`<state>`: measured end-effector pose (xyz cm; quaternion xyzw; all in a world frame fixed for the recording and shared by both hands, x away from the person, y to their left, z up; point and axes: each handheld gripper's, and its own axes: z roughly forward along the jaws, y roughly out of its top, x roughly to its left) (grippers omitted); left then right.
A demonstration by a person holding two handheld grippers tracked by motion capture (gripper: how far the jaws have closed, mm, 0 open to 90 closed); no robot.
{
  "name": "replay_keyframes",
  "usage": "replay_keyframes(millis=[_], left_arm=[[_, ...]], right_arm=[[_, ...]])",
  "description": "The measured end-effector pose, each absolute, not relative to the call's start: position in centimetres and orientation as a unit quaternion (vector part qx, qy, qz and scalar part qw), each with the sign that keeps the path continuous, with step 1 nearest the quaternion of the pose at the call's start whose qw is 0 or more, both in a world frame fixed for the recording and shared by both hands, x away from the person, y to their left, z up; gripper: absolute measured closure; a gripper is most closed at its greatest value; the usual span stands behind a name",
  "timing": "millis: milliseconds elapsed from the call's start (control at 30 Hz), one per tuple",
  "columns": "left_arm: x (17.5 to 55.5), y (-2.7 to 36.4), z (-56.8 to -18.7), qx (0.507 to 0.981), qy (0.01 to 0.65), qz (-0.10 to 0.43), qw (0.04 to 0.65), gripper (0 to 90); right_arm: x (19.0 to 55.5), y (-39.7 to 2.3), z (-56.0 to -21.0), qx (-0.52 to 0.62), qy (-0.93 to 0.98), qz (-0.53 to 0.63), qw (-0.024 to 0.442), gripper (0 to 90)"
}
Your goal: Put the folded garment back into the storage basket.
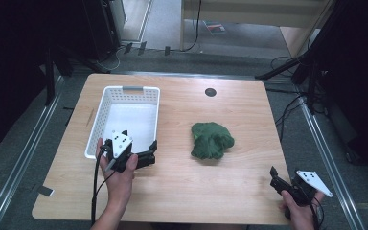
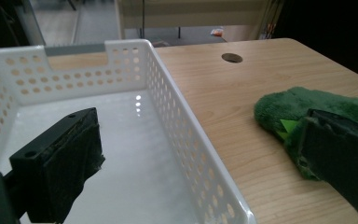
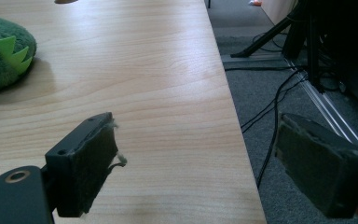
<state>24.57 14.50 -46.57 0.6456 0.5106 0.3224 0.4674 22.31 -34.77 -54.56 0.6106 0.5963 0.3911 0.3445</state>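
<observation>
A green plush toy [image 1: 212, 140] with light-green spikes lies right of the table's middle. A white perforated basket [image 1: 155, 115] stands empty at the left. My left gripper [image 1: 152, 153] is open at the basket's near right corner, pointing right. In the left gripper view [image 2: 200, 168] one jaw hangs over the basket floor [image 2: 135, 154] and the other stands in front of the plush toy [image 2: 307, 105]. My right gripper [image 1: 285, 178] is open and empty at the table's near right corner. In the right gripper view [image 3: 200, 161] its jaws straddle the table's right edge, with the plush toy [image 3: 0, 51] far off at the left.
A round cable hole [image 1: 211, 92] sits in the wooden table [image 1: 182, 191] near its far edge. Black stand legs [image 1: 287, 67] and cables [image 3: 270, 121] lie on the grey floor to the right of the table. Bare wood lies between the two grippers.
</observation>
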Motion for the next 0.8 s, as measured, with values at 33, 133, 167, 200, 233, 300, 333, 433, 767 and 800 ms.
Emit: replay_keyframes(millis=[33,133,167,200,233,300,333,433,767,800], left_arm=[[24.7,14.5,-46.6,0.649,0.508,0.315,0.470,0.0],[25.0,14.2,-46.8,0.650,0.514,0.314,0.463,0.0],[25.1,14.2,-46.9,0.650,0.516,0.310,0.465,0.0],[25.2,14.2,-46.9,0.649,0.518,0.307,0.465,0.0],[25.2,14.2,-47.0,0.649,0.519,0.305,0.465,0.0],[25.2,13.9,-47.0,0.650,0.518,0.305,0.465,0.0],[25.2,13.8,-47.0,0.651,0.517,0.305,0.464,0.0],[25.4,13.3,-47.0,0.654,0.517,0.305,0.461,0.0],[26.0,11.5,-47.4,0.656,0.521,0.301,0.456,0.0],[26.1,11.3,-47.4,0.657,0.520,0.301,0.455,0.0]], right_arm=[[22.3,-34.8,-54.6,0.610,0.596,0.391,0.345,13.3],[22.3,-34.8,-54.6,0.610,0.596,0.392,0.344,13.3],[22.3,-34.8,-54.6,0.610,0.596,0.392,0.345,13.3],[22.3,-34.8,-54.6,0.610,0.596,0.392,0.344,13.3],[22.3,-34.8,-54.6,0.610,0.596,0.392,0.345,13.3],[22.3,-34.8,-54.6,0.610,0.596,0.392,0.345,13.3],[22.3,-34.7,-54.6,0.612,0.595,0.392,0.344,13.3],[22.3,-34.7,-54.6,0.611,0.595,0.392,0.344,13.3],[22.3,-34.8,-54.6,0.610,0.596,0.394,0.343,13.2],[22.3,-34.8,-54.6,0.609,0.597,0.394,0.343,13.2]])
